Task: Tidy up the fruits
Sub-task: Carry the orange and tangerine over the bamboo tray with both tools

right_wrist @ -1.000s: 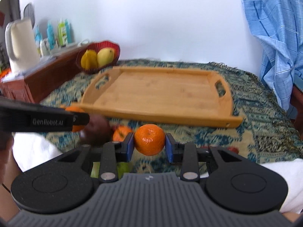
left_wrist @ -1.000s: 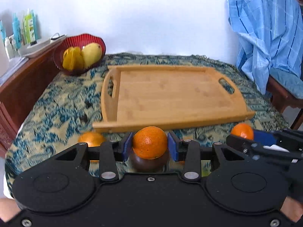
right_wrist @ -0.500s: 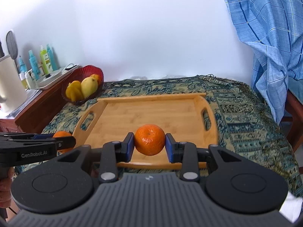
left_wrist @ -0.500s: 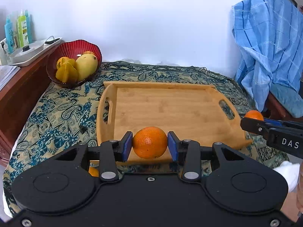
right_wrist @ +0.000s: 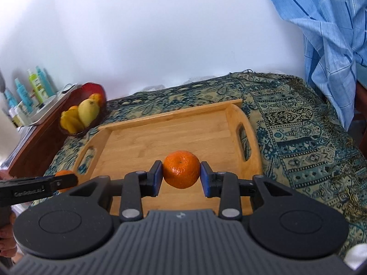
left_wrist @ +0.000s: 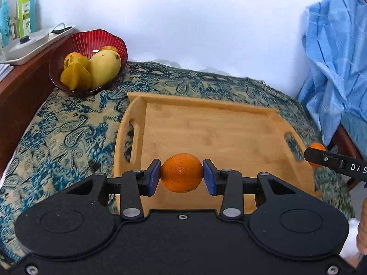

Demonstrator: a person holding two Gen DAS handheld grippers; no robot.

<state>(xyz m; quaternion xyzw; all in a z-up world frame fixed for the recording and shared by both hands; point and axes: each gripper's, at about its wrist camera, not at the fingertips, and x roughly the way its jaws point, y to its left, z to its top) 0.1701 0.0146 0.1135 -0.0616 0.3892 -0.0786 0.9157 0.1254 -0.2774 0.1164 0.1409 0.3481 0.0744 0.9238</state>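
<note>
Left wrist view: left gripper (left_wrist: 181, 174) clamped on an orange (left_wrist: 181, 173), now raised over the near edge of the empty bamboo tray (left_wrist: 206, 128), up from cloth level a second ago; red fruit bowl (left_wrist: 91, 52) at 10 o'clock, right gripper at 3 o'clock.

Right wrist view: right gripper (right_wrist: 181, 175) pinching a mandarin (right_wrist: 181, 169), likewise lifted above the tray. Both fruits apparently poised for placing; nothing set down yet.
</note>
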